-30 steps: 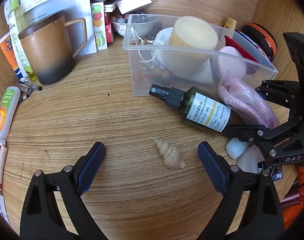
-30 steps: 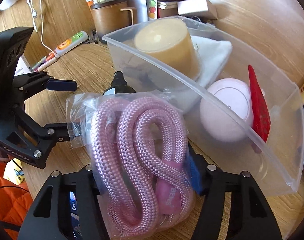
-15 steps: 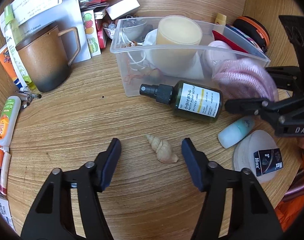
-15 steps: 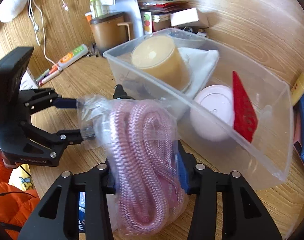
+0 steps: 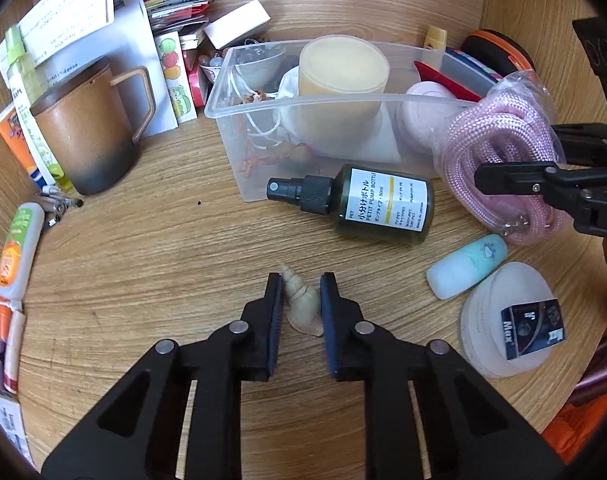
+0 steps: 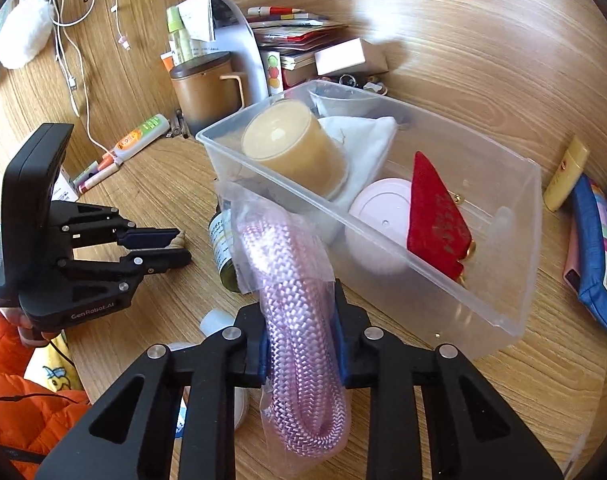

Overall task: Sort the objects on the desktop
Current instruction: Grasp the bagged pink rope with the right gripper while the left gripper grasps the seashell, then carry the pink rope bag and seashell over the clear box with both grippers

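seashell (image 5: 302,305) in left tool (image 5: 301,298), tip pointing away (lengthwise)

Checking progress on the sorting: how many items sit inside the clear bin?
5 seen: candle, white cloth, pink round case, red pouch, clear bowl. Smaller bits may hide underneath.

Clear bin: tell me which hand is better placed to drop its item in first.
Right, probably. The right tool grips the bagged pink rope beside the clear bin. The left tool pinches the seashell down on the desk, farther away.
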{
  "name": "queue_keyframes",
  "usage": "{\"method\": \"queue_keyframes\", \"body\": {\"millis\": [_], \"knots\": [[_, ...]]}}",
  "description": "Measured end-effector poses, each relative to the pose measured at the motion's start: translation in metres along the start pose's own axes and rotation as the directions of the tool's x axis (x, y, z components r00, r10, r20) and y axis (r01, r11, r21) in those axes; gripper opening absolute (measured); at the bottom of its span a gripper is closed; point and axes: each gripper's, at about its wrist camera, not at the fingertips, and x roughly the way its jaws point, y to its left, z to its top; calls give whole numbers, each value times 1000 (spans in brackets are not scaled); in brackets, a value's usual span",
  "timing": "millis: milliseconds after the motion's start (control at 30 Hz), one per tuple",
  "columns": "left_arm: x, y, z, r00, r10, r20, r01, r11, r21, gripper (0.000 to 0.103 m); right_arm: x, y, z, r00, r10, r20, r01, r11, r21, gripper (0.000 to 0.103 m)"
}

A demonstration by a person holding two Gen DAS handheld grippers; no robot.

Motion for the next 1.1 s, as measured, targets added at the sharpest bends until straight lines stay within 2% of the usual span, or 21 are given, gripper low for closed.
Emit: {"method": "queue_keyframes", "body": {"millis": [433,667,1100], "knots": [[-16,0,6,998,-9,61,11,999,-32,18,-22,1,-3,999,-23,43,23,1000,-16,20],[-37,4,14,992,-18,128,26,998,-55,18,-40,3,-1,996,-45,79,47,999,-21,19],[-56,18,31,979,-29,202,41,997,-60,18,-80,-2,7,982,-106,154,110,994,-13,19]]}}
